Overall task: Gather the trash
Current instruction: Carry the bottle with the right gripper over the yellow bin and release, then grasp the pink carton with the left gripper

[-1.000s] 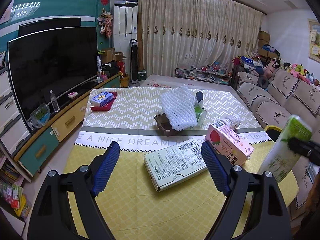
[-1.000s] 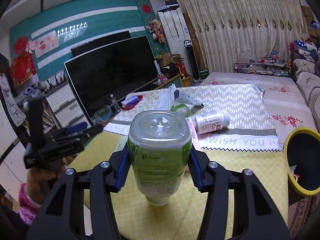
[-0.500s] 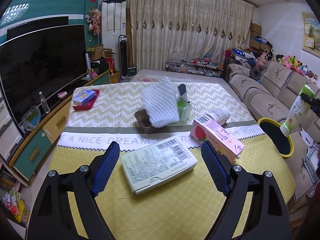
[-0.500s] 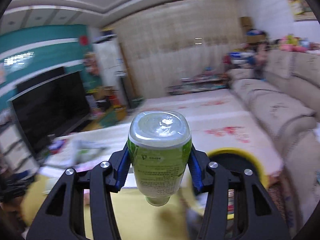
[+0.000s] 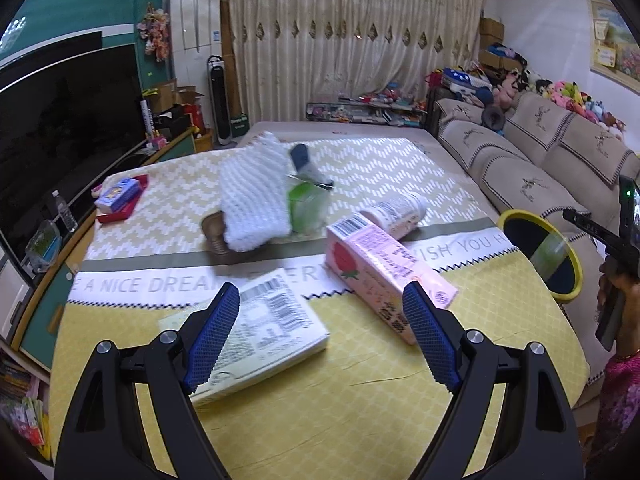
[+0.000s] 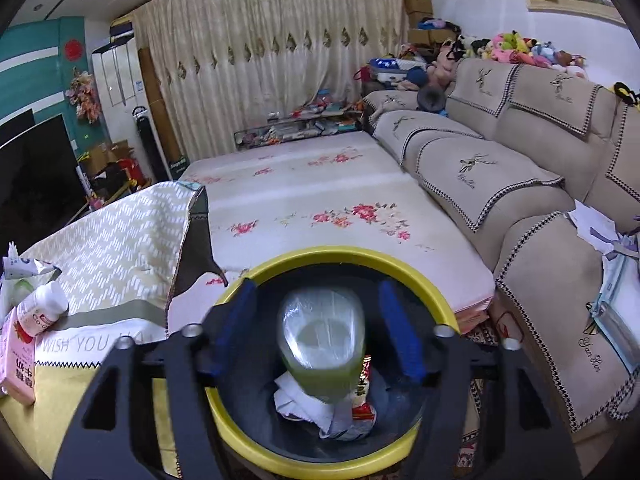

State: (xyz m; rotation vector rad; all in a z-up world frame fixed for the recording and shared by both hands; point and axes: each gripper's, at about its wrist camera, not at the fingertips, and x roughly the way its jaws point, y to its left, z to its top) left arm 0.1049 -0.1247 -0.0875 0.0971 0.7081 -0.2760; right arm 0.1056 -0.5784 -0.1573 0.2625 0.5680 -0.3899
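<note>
My right gripper (image 6: 320,332) is open over the yellow-rimmed bin (image 6: 440,300). A green bottle (image 6: 322,340) is between its jaws, free of the pads and blurred, dropping into the bin onto crumpled wrappers (image 6: 320,408). In the left wrist view the bottle (image 5: 550,254) shows as a green blur inside the bin (image 5: 516,214). My left gripper (image 5: 320,336) is open and empty above the table, over a flat white box (image 5: 264,336) and a pink strawberry carton (image 5: 384,276). A white pill bottle (image 5: 396,212), white foam netting (image 5: 252,200) and a green cup (image 5: 306,208) lie farther back.
The table has a yellow cloth (image 5: 320,400). A blue box on a red tray (image 5: 120,196) sits at its far left. A sofa (image 6: 520,200) runs along the right. A TV (image 5: 60,120) stands at the left. The bin is at the table's right edge.
My right gripper swung from the table over the bin, tipped down and opened, letting go of the green bottle. My left gripper moved closer over the boxes.
</note>
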